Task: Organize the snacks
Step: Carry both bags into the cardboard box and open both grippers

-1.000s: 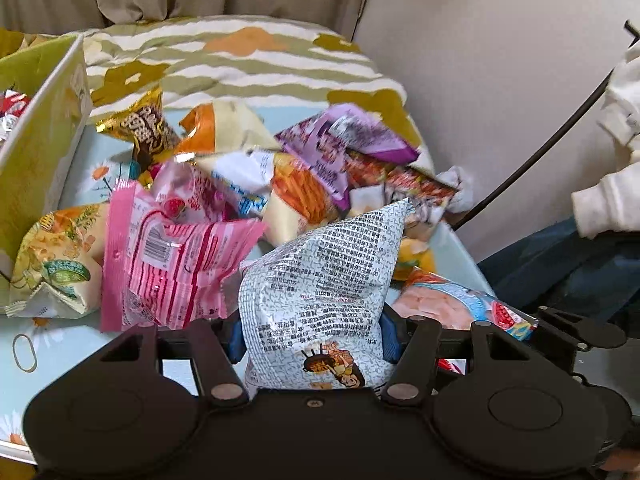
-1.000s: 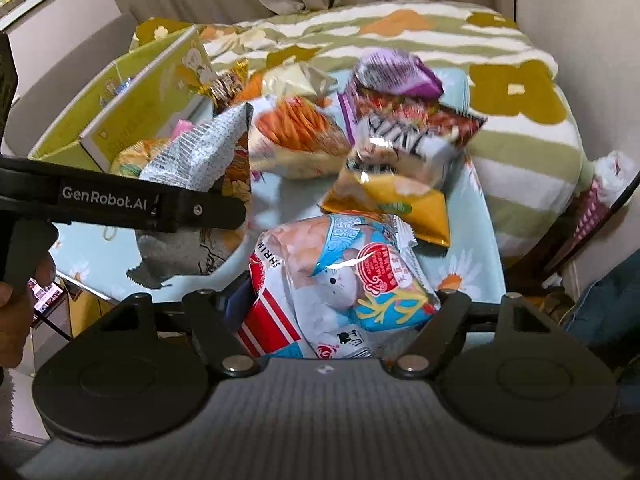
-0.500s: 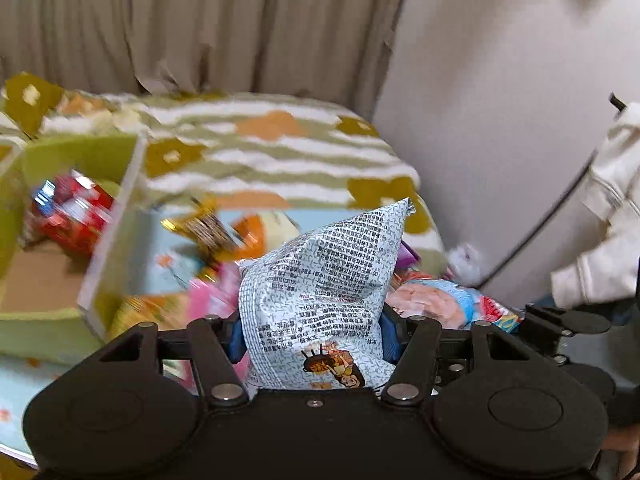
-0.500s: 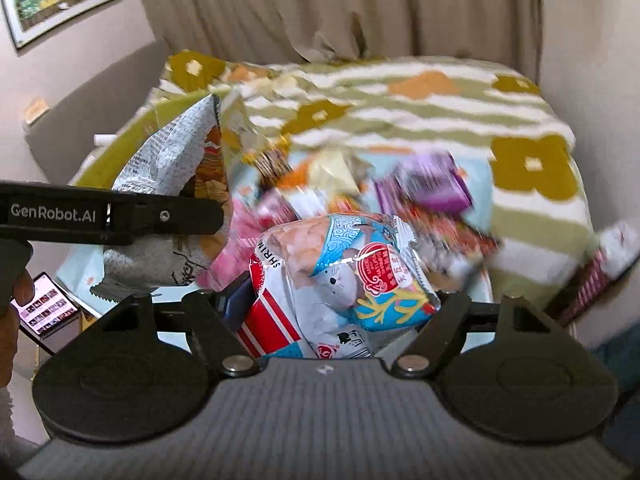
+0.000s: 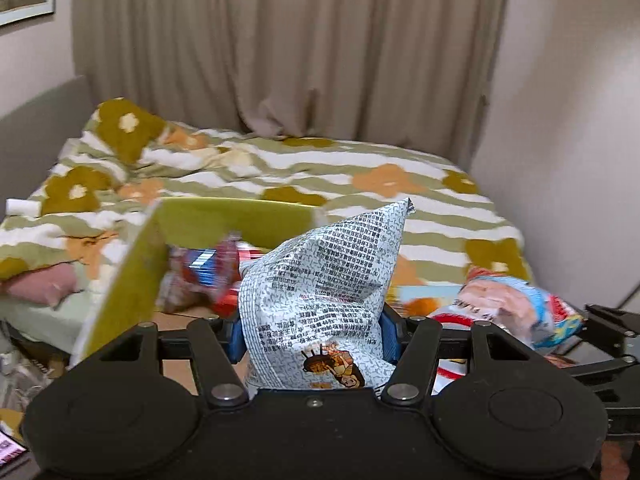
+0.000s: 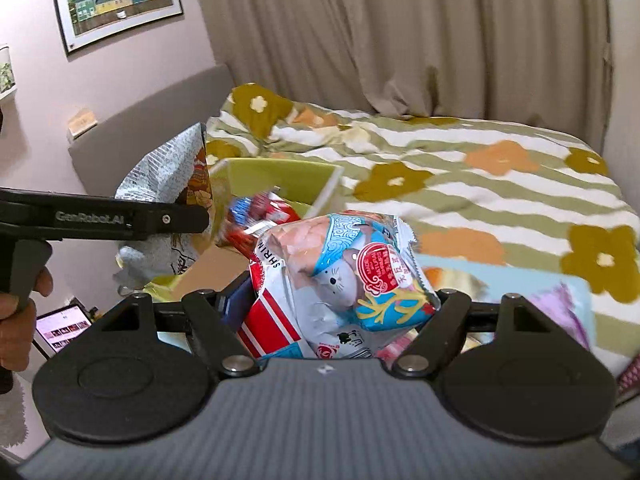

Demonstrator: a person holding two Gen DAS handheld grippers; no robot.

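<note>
Silver-grey foil, printed all over with black text, fills the left gripper (image 5: pixel 312 336): its jaws are closed about halfway on the lower part of this snack bag (image 5: pixel 324 280), whose pointed top corner stands up above the blue pads. The bag hangs in the air in front of the yellow-green cardboard box (image 5: pixel 132 280), where red and blue snack packets (image 5: pixel 216 268) lie blurred on the brown bottom. The right gripper (image 6: pixel 344 308) has its jaws set wide and pressed on a puffy shrimp snack bag (image 6: pixel 340 280), white and red with a grey animal on a blue panel. That bag is also lifted, just to the right of the box in the right wrist view, with the left gripper and its foil bag on the far left. Behind lie a bed with a striped flowered blanket (image 6: pixel 460 168) and beige curtains (image 5: pixel 280 48).
</note>
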